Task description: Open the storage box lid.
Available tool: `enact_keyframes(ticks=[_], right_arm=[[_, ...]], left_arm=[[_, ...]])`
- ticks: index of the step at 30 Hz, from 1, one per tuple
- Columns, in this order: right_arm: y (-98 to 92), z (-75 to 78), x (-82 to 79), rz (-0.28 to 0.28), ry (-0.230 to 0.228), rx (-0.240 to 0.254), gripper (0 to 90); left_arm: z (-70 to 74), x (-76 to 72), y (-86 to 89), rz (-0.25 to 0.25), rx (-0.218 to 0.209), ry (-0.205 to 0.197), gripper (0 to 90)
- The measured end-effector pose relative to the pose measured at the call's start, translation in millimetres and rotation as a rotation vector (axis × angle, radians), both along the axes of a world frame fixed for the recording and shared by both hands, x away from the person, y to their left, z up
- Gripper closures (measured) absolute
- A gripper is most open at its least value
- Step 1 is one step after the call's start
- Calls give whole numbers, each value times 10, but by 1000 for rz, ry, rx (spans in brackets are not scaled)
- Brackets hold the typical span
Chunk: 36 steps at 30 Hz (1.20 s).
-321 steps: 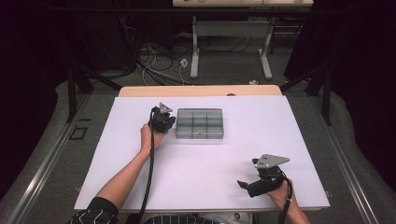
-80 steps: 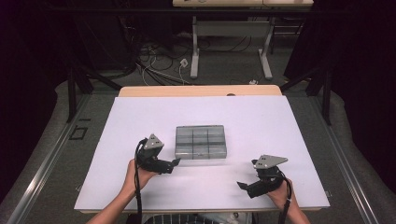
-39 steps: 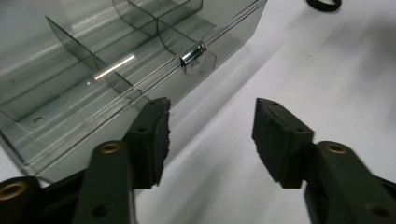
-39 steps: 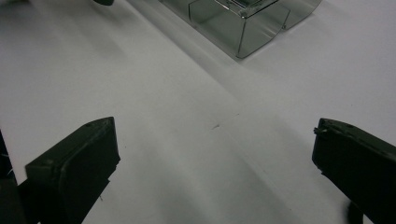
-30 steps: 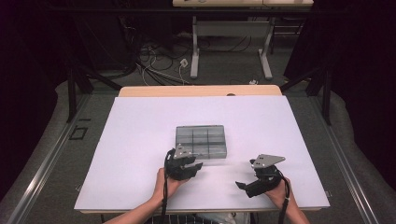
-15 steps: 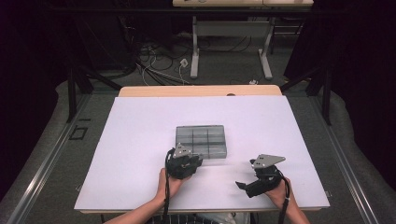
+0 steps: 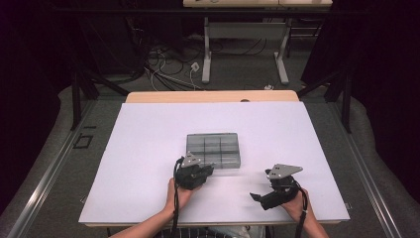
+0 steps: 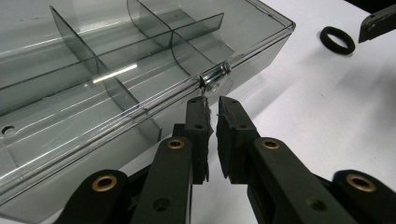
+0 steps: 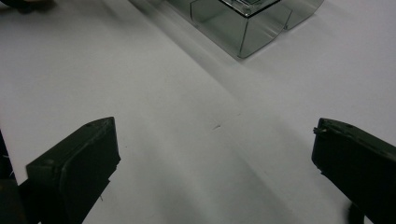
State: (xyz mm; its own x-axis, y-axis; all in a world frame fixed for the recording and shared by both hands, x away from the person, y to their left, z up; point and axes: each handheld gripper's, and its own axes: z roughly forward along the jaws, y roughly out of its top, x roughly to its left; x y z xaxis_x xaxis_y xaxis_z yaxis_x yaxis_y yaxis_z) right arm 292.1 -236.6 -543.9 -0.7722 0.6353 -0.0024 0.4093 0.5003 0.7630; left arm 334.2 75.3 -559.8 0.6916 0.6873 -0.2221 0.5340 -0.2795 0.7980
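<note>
Box: a clear plastic box [image 7: 213, 150] with little walls inside sits near the middle of the white table [image 7: 148, 129]. Its lid is down.
Clasp: a small shiny metal clasp [image 8: 215, 78] sits on the front edge of the box, on the side nearest the person.
Left gripper: the left gripper [image 8: 211, 108] points at the clasp, with its tips right in front of it and just under it. The jaws have just been closing and now stand almost together, with a thin gap. Nothing is between them. I cannot tell if the tips touch the clasp.
Which way: the clasp lies straight ahead of the left jaws and a bit up. The box's long side runs across in front of them, left to right.
Right gripper: the right gripper [image 7: 270, 197] rests well apart from the box, off to the right. Its jaws are wide open and hold nothing.
Nearer hand: the left one is much nearer the box.
Ring: a small black ring [image 8: 337, 39] lies on the table past the box corner.
Next move: I think the clasp needs a nudge up to open the lid.
</note>
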Motion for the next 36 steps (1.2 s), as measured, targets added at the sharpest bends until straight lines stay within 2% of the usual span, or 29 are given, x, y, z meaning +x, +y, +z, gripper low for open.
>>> enact_keyframes(ticks=[5, 13, 21, 27, 36], right_arm=[[0, 1, 3, 4, 1, -3, 0], [2, 3, -1, 3, 0, -3, 0], [3, 3, 0, 3, 0, -2, 1], [2, 4, -1, 1, -1, -2, 0], [5, 3, 2, 5, -2, -2, 0]], left_arm=[[2, 2, 8, -5, 0, 3, 840], [6, 18, 23, -25, 1, -16, 855], [9, 19, 27, -26, -4, -12, 854], [33, 18, 24, -32, 3, -40, 852], [59, 32, 50, -35, -17, -40, 849]])
